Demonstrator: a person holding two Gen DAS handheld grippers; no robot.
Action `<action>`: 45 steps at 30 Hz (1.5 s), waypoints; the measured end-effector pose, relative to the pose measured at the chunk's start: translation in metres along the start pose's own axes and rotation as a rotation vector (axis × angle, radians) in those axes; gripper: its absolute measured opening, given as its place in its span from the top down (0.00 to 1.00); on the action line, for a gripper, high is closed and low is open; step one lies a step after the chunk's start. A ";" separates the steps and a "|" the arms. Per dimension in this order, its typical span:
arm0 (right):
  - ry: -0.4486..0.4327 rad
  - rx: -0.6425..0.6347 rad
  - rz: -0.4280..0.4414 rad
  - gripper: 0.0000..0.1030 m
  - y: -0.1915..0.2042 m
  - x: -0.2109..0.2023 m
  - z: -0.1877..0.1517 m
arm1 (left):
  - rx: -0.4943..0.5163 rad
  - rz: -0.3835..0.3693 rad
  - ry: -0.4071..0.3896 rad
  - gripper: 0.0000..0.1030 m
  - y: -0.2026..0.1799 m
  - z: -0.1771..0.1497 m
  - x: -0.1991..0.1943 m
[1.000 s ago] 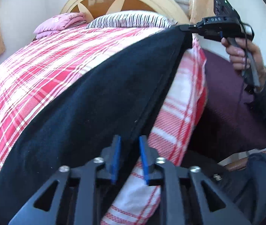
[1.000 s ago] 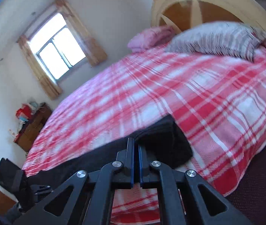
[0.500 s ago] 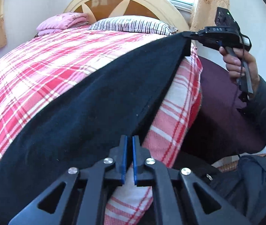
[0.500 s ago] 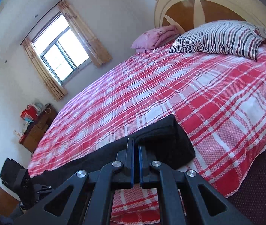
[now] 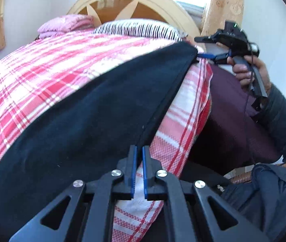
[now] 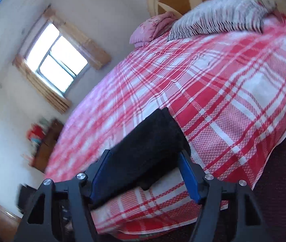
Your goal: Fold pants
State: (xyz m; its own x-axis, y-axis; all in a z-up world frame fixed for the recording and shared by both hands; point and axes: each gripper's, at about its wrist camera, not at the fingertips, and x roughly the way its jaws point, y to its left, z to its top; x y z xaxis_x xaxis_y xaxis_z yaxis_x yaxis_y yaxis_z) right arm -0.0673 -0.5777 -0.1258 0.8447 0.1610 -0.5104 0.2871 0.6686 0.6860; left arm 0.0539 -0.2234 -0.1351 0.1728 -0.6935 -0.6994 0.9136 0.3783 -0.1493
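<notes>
The black pants (image 5: 78,133) lie stretched along the near edge of a bed with a red and white plaid cover (image 5: 42,68). My left gripper (image 5: 138,151) is nearly shut, a narrow gap between its blue pads, at the pants' near edge; whether it pinches cloth is unclear. My right gripper (image 6: 145,155) is open, its blue pads on either side of the pants' far end (image 6: 149,141). It also shows in the left wrist view (image 5: 207,49), at the pants' far corner.
A striped pillow (image 5: 138,28) and a pink folded blanket (image 5: 64,25) lie by the wooden headboard (image 5: 130,2). A dark maroon floor (image 5: 233,117) lies right of the bed. A window (image 6: 56,60) and a low cabinet (image 6: 46,141) are at the far wall.
My right gripper has opened and let go of the pants' end. My left gripper closed half a second ago and now shows a slightly wider gap.
</notes>
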 end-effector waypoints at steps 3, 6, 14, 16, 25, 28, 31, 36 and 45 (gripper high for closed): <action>0.010 0.057 0.058 0.34 -0.010 0.003 0.008 | -0.038 0.010 -0.034 0.94 0.009 0.004 -0.004; 0.034 0.055 0.040 0.50 -0.008 0.015 0.017 | -0.101 0.006 0.008 0.94 0.024 0.002 0.009; -0.003 -0.172 -0.032 0.89 0.060 0.022 0.036 | -0.158 -0.036 0.051 0.94 0.031 -0.008 0.024; -0.024 -0.247 -0.033 0.93 0.088 0.023 0.047 | -0.161 -0.037 0.047 0.94 0.031 -0.008 0.025; -0.007 -0.359 -0.085 0.94 0.118 0.031 0.057 | -0.161 -0.039 0.035 0.93 0.034 -0.010 0.023; 0.096 -0.290 -0.141 0.93 0.068 0.027 0.037 | -0.157 -0.045 0.034 0.93 0.034 -0.012 0.022; 0.159 -0.280 -0.239 0.89 0.031 0.016 0.007 | -0.167 -0.057 0.038 0.93 0.037 -0.012 0.023; 0.094 -0.247 -0.242 0.55 0.016 -0.006 0.005 | -0.170 -0.057 0.043 0.93 0.038 -0.010 0.023; 0.094 -0.100 -0.114 0.55 0.013 0.034 0.069 | -0.161 -0.059 0.046 0.93 0.038 -0.010 0.024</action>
State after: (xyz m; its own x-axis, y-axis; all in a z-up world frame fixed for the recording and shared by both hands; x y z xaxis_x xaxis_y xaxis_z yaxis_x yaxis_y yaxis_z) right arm -0.0036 -0.6136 -0.0982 0.7621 0.1445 -0.6312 0.3281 0.7542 0.5688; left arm 0.0889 -0.2198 -0.1649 0.1007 -0.6898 -0.7169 0.8504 0.4337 -0.2978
